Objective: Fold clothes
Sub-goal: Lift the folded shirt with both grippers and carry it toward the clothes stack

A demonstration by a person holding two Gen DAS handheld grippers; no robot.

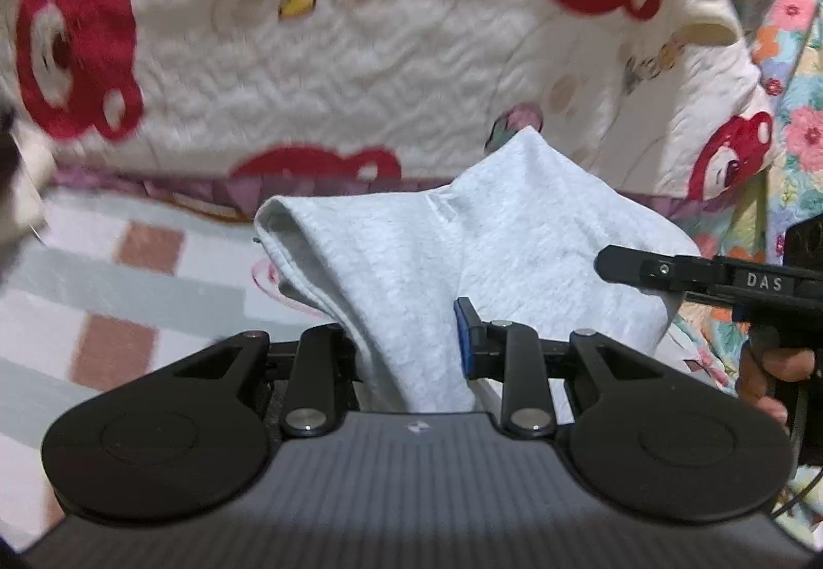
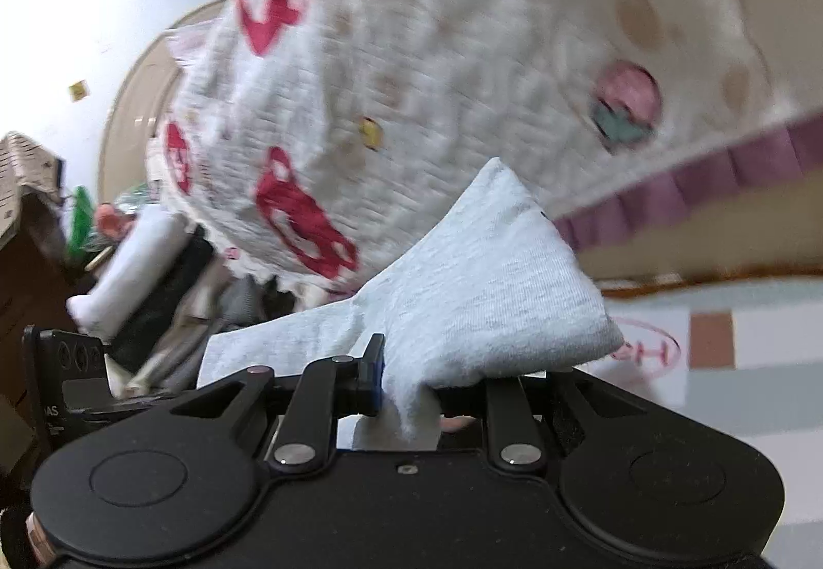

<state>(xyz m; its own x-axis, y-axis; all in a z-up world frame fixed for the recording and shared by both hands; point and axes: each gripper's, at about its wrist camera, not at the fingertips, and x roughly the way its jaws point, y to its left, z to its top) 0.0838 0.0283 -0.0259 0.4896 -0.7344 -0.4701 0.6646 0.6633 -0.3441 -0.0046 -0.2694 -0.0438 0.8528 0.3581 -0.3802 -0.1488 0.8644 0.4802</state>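
A light grey garment (image 1: 442, 255) hangs bunched between my two grippers above the bed. My left gripper (image 1: 411, 353) is shut on one edge of it; the cloth fills the gap beside the blue pad (image 1: 465, 337). My right gripper (image 2: 411, 394) is shut on another edge of the grey garment (image 2: 488, 291), which folds up into a peak over its fingers. The right gripper also shows in the left wrist view (image 1: 720, 276) at the right, beside the cloth.
A white quilt with red bear faces (image 1: 308, 54) lies behind the garment. A checked sheet (image 1: 103, 301) covers the bed below. A floral cloth (image 1: 792, 80) is at the right. A pile of clothes (image 2: 170, 291) and a wooden cabinet (image 2: 31, 229) are at the left.
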